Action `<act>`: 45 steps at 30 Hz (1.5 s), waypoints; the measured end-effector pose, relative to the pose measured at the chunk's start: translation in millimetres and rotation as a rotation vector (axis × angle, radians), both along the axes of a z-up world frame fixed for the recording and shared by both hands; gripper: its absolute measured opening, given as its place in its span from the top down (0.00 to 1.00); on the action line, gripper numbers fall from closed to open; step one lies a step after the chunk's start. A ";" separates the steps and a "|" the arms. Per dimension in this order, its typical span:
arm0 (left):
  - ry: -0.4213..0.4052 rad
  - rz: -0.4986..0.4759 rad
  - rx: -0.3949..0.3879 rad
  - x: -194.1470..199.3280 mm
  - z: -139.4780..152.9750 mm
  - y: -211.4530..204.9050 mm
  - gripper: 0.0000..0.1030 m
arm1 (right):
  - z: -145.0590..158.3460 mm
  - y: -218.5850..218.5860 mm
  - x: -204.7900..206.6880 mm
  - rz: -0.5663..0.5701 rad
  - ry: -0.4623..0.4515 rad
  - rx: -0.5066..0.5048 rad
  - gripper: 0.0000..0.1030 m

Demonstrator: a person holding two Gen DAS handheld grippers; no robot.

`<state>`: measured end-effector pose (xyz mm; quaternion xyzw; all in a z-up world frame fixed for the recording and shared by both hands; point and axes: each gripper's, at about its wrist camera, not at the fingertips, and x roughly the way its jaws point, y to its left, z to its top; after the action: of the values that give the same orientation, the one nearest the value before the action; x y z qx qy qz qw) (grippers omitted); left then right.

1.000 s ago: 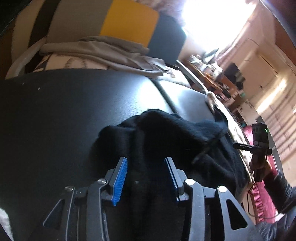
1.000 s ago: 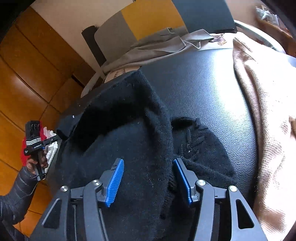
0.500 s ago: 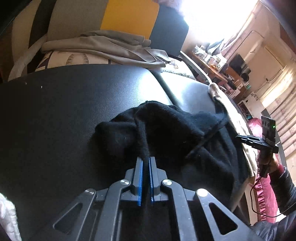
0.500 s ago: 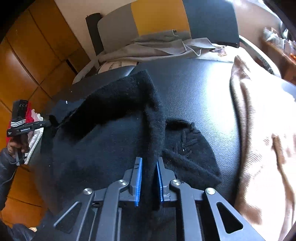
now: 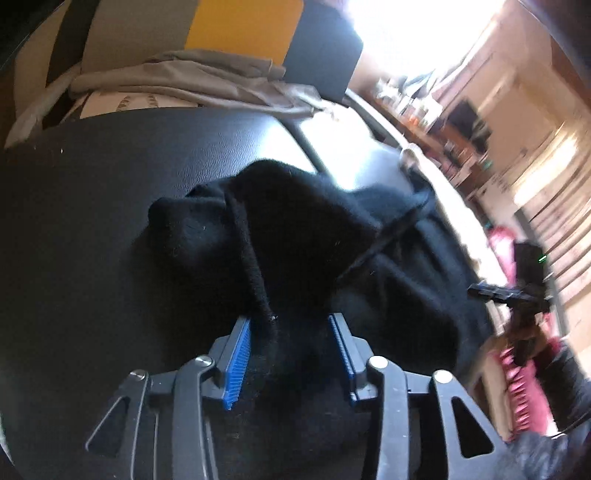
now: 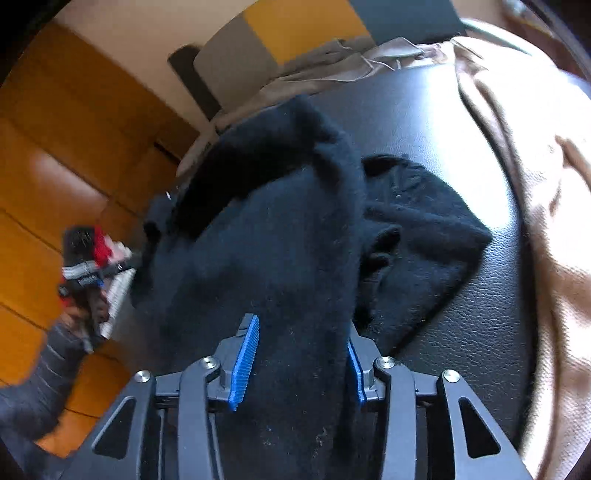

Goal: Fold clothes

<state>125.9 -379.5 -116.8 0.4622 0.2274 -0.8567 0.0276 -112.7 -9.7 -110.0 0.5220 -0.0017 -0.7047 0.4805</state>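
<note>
A black fuzzy sweater [image 5: 295, 236] lies bunched on a black leather surface [image 5: 81, 229]. My left gripper [image 5: 290, 350] is open, its blue pads on either side of a raised fold of the sweater. In the right wrist view the same sweater [image 6: 280, 258] fills the middle, one part spread flat to the right [image 6: 424, 229]. My right gripper [image 6: 301, 360] is open too, with the sweater's edge lying loose between its pads. Each view shows the other gripper far off at the sweater's opposite end.
A beige knit garment [image 6: 546, 206] lies along the right of the leather surface. A grey garment [image 5: 192, 81] is draped on a chair with a yellow and grey back [image 5: 240, 26] behind. Orange wooden panels [image 6: 55, 147] stand on the left.
Half a second ago both grippers were shut on folds of the black sweater. Now both have opened and let the cloth go; the sweater has slumped on the surface.
</note>
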 end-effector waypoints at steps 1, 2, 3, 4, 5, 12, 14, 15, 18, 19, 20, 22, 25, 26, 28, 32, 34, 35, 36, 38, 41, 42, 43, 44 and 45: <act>-0.011 0.019 -0.015 0.4 2.1 1.0 0.89 | -0.2 -3.5 3.0 0.000 0.022 0.030 0.71; -0.022 0.038 -0.030 0.7 4.2 2.0 0.97 | -0.5 -7.0 5.9 0.000 0.044 0.060 0.95; -0.022 0.043 -0.037 3.1 8.2 2.7 0.98 | 5.6 -6.3 8.3 0.002 0.060 0.063 0.96; -0.013 0.025 -0.019 8.7 12.0 5.5 0.98 | 11.8 -5.5 10.6 0.004 0.077 0.066 0.96; -0.003 0.001 0.016 16.5 16.6 7.8 0.98 | 18.0 -4.8 12.9 0.006 0.093 0.069 0.96; -0.040 -0.002 0.151 82.7 4.3 18.7 0.98 | 25.2 40.9 51.7 0.028 0.073 0.148 0.96; -0.033 0.040 0.175 92.5 -2.9 13.6 0.97 | 4.4 55.9 51.6 -0.017 0.017 0.156 0.96; -0.013 0.061 0.187 94.1 -3.2 10.7 0.97 | -4.1 62.8 50.7 -0.043 -0.011 0.145 0.96; 0.022 0.080 0.172 92.2 1.3 9.0 0.93 | -6.4 71.8 43.3 -0.104 -0.015 0.086 0.94; 0.018 0.081 0.107 90.0 7.1 12.1 0.90 | -4.1 68.7 41.6 -0.093 -0.006 0.092 0.91; 0.015 0.079 0.048 86.2 12.0 14.6 0.84 | -1.8 65.6 39.8 -0.080 0.003 0.097 0.85; 0.026 0.069 -0.077 78.8 24.6 20.1 0.82 | 8.8 59.9 40.7 -0.033 0.051 0.119 0.64; 0.077 0.049 -0.006 70.6 33.1 18.1 0.74 | 39.9 57.8 33.5 -0.018 0.183 0.105 0.50; 0.084 0.047 0.084 66.6 31.8 13.3 0.73 | 46.1 54.0 28.9 -0.019 0.210 0.095 0.48; 0.100 0.053 0.202 61.6 30.5 7.0 0.72 | 57.9 42.4 18.4 -0.021 0.265 0.068 0.39; 0.140 0.093 0.265 59.5 31.7 3.9 0.69 | 59.6 -0.4 -5.5 -0.013 0.307 0.054 0.36; 0.160 0.112 0.297 58.5 32.3 2.4 0.66 | 52.0 -23.3 -22.2 -0.012 0.287 0.063 0.36; 0.170 0.122 0.313 57.9 32.5 1.6 0.65 | 47.5 -32.8 -28.2 -0.012 0.271 0.062 0.36; 0.179 0.129 0.334 61.3 31.8 -0.3 0.63 | 42.9 -42.3 -34.2 -0.012 0.255 0.061 0.36; 0.177 0.141 0.353 64.8 27.8 -1.3 0.55 | 27.4 -61.5 -45.8 -0.017 0.216 0.084 0.37; 0.162 0.139 0.378 63.3 20.5 0.3 0.50 | 3.0 -71.1 -53.7 -0.017 0.171 0.129 0.33; 0.158 0.135 0.387 62.0 18.0 1.5 0.50 | 1.6 -71.2 -50.5 -0.010 0.185 0.108 0.30; 0.153 0.126 0.391 57.4 16.0 4.0 0.50 | 0.4 -71.3 -47.3 -0.003 0.200 0.087 0.23; 0.149 0.115 0.395 52.3 14.0 6.9 0.50 | -0.4 -72.8 -44.3 0.010 0.216 0.089 0.20; 0.145 0.104 0.398 47.1 12.0 9.7 0.50 | -1.4 -75.3 -40.8 0.021 0.235 0.097 0.18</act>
<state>173.0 -369.8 -104.7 0.3834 0.4168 -0.8234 -0.0365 -153.5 -85.1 -111.4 0.4582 0.0941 -0.7554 0.4588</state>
